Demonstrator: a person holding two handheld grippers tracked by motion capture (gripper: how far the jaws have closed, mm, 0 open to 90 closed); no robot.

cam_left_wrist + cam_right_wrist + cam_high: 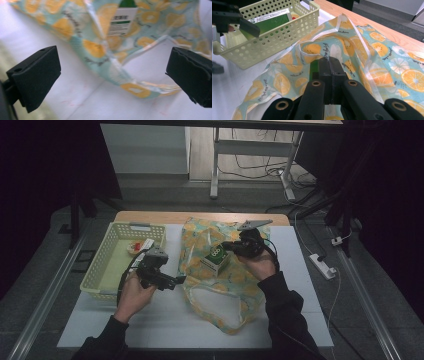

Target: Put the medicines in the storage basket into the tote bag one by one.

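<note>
Orange-slice-printed thin plastic bag (215,270) lay flat mid-table with a green-and-white carton (216,258) on it — the right gripper (226,247) clamped shut at the carton, the left gripper (181,280) gaping beside the bag's edge.

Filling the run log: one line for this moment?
right gripper: shut on green-white carton | left gripper: open beside orange-print plastic bag
</note>
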